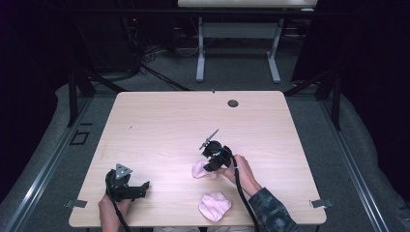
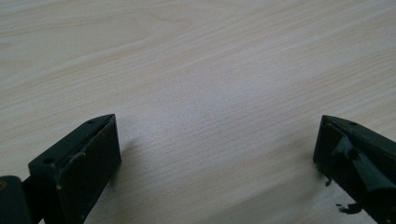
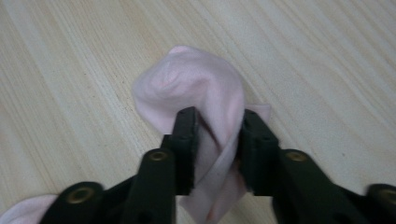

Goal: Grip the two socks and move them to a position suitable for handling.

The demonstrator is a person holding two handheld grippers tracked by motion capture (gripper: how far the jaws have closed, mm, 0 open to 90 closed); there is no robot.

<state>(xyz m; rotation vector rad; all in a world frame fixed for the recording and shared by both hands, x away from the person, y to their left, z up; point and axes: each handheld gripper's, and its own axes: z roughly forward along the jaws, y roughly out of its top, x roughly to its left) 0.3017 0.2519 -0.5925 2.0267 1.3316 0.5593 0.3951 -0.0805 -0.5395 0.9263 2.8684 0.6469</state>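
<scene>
My right gripper pinches a bunched fold of the soft, light pink sock; it will sag, so I grip mid-fold. My left gripper stands apart, empty.

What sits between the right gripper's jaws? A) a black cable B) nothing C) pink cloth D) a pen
C: in the right gripper view, the pink cloth bunches up between the jaws of the right gripper, on the table.
</scene>
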